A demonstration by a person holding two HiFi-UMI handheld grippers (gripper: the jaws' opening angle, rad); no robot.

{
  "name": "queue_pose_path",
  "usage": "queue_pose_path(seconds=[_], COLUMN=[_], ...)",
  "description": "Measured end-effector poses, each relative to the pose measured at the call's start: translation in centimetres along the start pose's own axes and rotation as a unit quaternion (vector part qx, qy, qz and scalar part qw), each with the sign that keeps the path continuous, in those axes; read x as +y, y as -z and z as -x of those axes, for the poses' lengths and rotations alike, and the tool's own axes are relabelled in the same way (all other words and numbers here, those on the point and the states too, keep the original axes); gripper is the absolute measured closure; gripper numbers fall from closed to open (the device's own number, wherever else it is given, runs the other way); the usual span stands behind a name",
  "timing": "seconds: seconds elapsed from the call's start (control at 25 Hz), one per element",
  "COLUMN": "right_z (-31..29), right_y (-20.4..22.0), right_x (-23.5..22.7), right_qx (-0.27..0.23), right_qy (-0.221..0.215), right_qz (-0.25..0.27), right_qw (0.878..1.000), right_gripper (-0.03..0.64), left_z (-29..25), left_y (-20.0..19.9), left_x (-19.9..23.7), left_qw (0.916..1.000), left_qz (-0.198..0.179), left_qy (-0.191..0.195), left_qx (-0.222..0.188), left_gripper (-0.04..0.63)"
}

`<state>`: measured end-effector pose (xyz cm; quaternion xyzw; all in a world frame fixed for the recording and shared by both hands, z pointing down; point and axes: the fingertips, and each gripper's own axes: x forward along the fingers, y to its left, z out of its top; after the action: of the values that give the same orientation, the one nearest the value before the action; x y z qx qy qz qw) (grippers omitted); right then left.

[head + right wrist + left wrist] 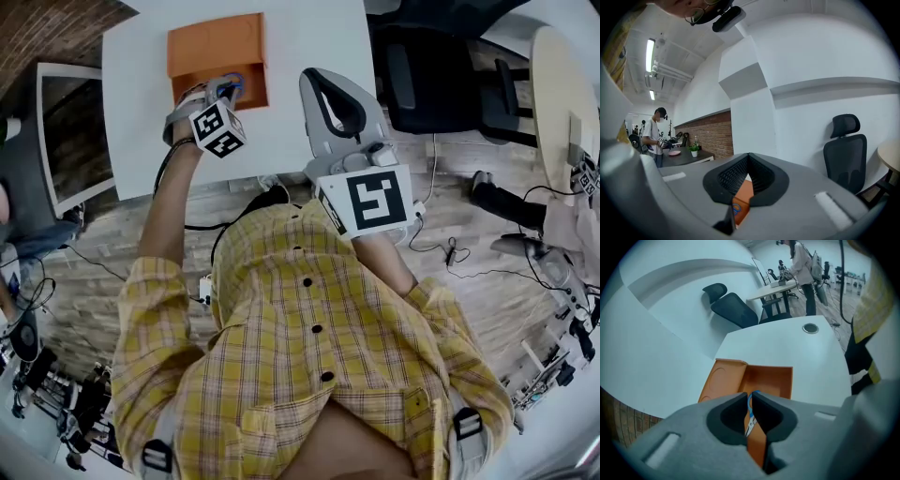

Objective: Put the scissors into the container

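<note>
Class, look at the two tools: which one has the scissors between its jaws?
The left tool, at the orange container: the blue-handled scissors are pinched between its jaws. The right tool has its jaws shut with nothing between them.

The container [216,47] looks like smooth, matt orange plastic, and it sits on a table [309,37] with a smooth, matt white top. The scissors [750,419] have blue plastic handles and bright bare-metal blades. The right gripper [748,159] is matt grey plastic with finely ribbed black pads [733,176]; the shirt [356,375] is woven checked cloth, and the floor [84,291] is wood-grain planks
</note>
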<state>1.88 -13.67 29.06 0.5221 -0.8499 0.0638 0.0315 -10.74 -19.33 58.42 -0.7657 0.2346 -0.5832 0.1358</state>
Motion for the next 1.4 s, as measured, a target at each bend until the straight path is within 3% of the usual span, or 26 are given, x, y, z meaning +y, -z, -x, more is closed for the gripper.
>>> queue_pose_path(seconds=[0.36,0.72,1.0,1.4], right_z=[1.0,2.1,2.6,3.2], right_y=[-1.1,-2.3,-2.9,-3.5], right_x=[0.9,1.6,2.3,3.2], right_qx=[-0.01,-0.02,-0.028,-0.04], right_qy=[-0.026,-0.049,-0.061,-0.068], right_qz=[0.009,0.017,0.022,0.021], right_qw=[1.0,0.998,0.998,0.997], right_gripper=[0.612,0.612,0.612,0.612], left_z=[5.9,11.8,16.6,23.2], left_y=[-2.7,-5.0,-6.6,-9.3], left_x=[1.9,4.0,5.2,6.8], left_qw=[0.9929,0.9716,0.9457,0.8959], left_qz=[0.107,0.207,0.275,0.351], left_qy=[-0.037,-0.081,-0.112,-0.173], left_qx=[-0.034,-0.081,-0.133,-0.21], left_gripper=[0.586,0.589,0.589,0.589])
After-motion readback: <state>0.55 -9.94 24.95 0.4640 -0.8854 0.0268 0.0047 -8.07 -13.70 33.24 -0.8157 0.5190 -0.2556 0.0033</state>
